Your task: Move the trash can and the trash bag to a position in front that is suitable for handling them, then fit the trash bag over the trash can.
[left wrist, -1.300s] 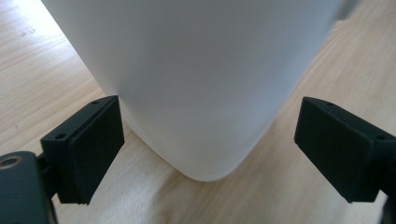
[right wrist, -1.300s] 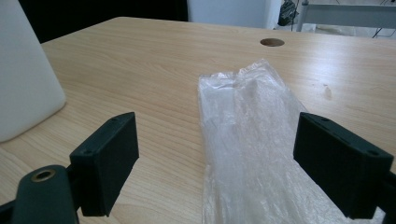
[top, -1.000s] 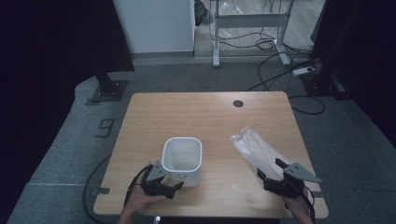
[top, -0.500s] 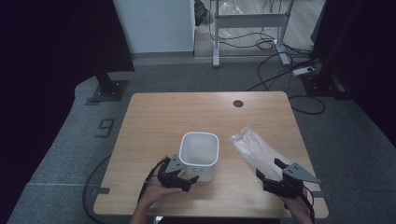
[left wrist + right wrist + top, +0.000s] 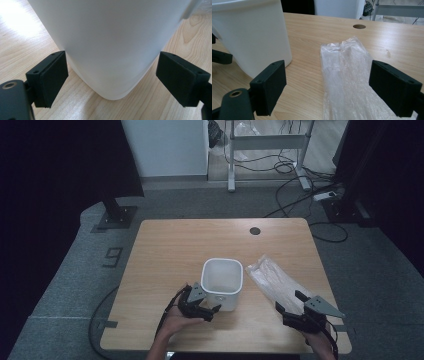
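white bin (image 5: 222,283) is seen standing upright on the wooden desk (image 5: 170,250), a little toward the near edge and about midway across. the left hand-held gripper (image 5: 206,307) is held at the bin's near corner; in the left gripper view its jaws are spread wide to either side of the rounded corner (image 5: 110,50), and nothing is gripped between them. a clear plastic bag (image 5: 276,282) is laid flat just beside the bin on its right, apart from it by a narrow strip of bare wood. the right hand-held gripper (image 5: 291,302) is held wide open at the bag's near end, with the bag (image 5: 348,75) seen between its jaws and not clamped. open desk is left behind the bin up to the cable hole (image 5: 255,230) near the far edge, and to the bin's left.
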Demonstrator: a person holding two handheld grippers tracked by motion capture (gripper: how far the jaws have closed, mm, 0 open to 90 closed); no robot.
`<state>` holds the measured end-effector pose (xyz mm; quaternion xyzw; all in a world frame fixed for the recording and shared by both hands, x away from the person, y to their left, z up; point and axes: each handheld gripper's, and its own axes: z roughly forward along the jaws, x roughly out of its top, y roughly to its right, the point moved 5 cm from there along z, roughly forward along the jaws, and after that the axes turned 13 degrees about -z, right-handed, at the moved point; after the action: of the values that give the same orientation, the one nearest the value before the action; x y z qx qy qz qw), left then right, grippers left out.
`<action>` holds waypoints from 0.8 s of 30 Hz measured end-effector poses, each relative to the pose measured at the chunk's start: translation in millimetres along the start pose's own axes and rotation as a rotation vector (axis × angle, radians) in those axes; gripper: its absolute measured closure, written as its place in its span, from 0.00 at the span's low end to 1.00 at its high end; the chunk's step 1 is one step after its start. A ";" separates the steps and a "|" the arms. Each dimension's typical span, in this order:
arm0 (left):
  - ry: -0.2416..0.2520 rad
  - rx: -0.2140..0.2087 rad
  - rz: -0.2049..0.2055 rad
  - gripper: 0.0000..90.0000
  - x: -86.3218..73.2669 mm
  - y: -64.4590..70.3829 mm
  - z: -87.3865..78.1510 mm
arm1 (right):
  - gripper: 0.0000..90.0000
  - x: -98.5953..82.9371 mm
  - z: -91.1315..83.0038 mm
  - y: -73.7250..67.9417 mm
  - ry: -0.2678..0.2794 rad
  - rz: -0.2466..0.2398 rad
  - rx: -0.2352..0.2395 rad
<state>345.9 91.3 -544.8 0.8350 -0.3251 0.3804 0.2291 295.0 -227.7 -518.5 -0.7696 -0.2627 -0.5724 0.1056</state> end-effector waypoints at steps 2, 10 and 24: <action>-0.004 0.002 0.001 0.12 -0.3 -0.1 1.5 | 0.16 -0.1 0.1 0.1 -0.001 0.000 -0.001; 0.021 0.027 -0.011 0.12 -4.9 -1.8 -12.4 | 0.16 1.2 -0.6 0.1 -0.003 0.015 -0.005; 0.027 0.070 -0.067 0.12 -27.7 -25.3 -38.2 | 0.16 -27.7 16.3 11.0 -0.174 0.012 -0.030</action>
<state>331.6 142.9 -546.9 0.8476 -0.2803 0.3950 0.2169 308.5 -237.2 -548.2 -0.8193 -0.2575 -0.5068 0.0744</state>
